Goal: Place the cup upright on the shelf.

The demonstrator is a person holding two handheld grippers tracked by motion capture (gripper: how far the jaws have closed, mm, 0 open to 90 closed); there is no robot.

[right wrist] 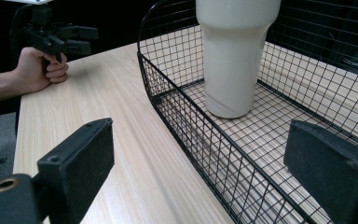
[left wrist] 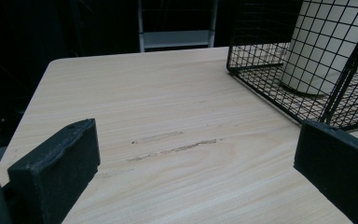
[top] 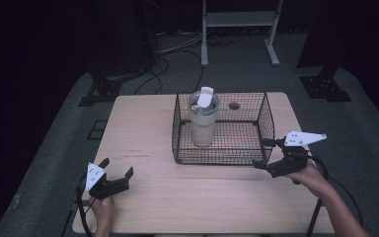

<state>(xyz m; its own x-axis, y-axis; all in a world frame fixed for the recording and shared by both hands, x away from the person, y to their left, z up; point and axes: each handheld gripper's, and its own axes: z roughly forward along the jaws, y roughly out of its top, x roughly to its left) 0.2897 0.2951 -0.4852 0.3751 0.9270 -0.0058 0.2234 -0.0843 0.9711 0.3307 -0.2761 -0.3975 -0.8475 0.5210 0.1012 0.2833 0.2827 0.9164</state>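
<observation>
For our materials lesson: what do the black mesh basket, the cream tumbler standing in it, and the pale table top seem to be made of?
Black mesh basket: thin wire grid, probably coated metal with a matt finish.
Cream tumbler: smooth, even, faintly glossy wall; painted metal or plastic, cannot tell which.
Pale table top: light wood grain lines and scuffs; wood or wood-look laminate.

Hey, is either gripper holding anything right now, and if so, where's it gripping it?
Nothing is held. The left gripper is open above bare table, and the right gripper is open at the wire basket's near right corner, not clamped on it.
</observation>
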